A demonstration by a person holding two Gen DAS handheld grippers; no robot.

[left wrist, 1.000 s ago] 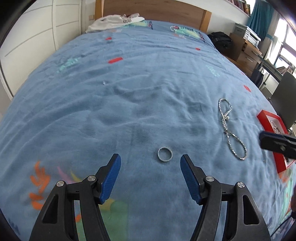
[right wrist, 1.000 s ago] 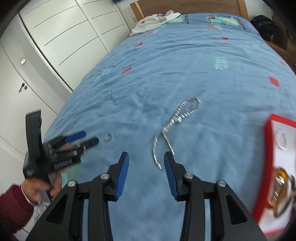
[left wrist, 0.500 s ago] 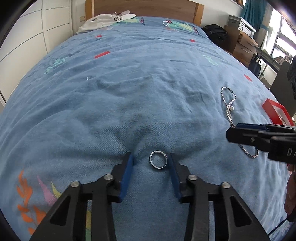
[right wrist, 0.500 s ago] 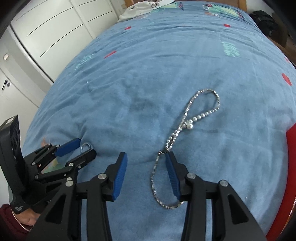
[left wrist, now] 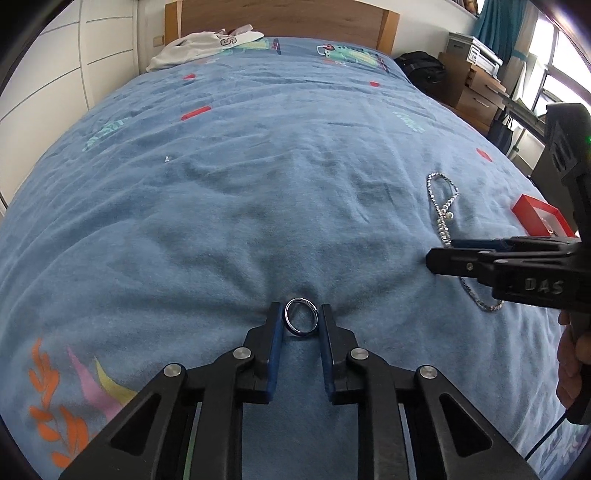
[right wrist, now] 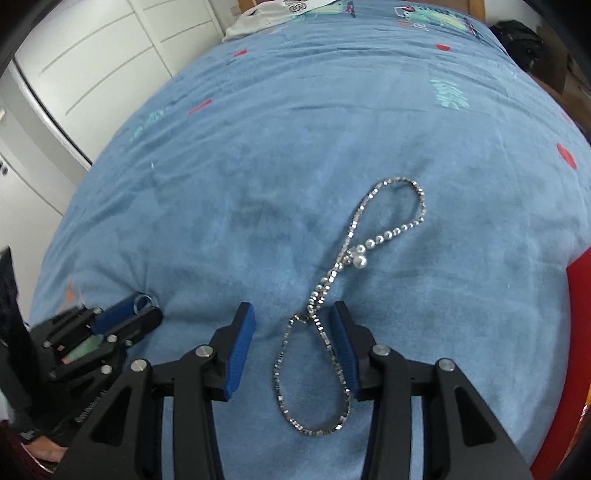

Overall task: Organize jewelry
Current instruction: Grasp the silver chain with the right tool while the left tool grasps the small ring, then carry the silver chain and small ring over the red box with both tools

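Landmark = necklace, lying on bedspread. Ring on bedspread well left of necklace, betw left gripper fingers; box just right of necklace. Right gripper straddles necklace's near loop; clothes far behind, by headboard.

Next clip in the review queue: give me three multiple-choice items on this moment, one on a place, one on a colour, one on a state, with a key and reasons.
1. Where does the necklace lie?
A. on the blue bedspread
B. inside the red box
C. on the wardrobe

2. What colour are the gripper pads?
A. red
B. blue
C. white

3. How does the left gripper stand to the ring?
A. wide open, far above it
B. closed on the ring's two sides
C. gripping the necklace

Key: A, the chain sprawls across the bedspread between the right gripper fingers; B, both pads are blue; B, the ring stands between the pads, which have just been closing.
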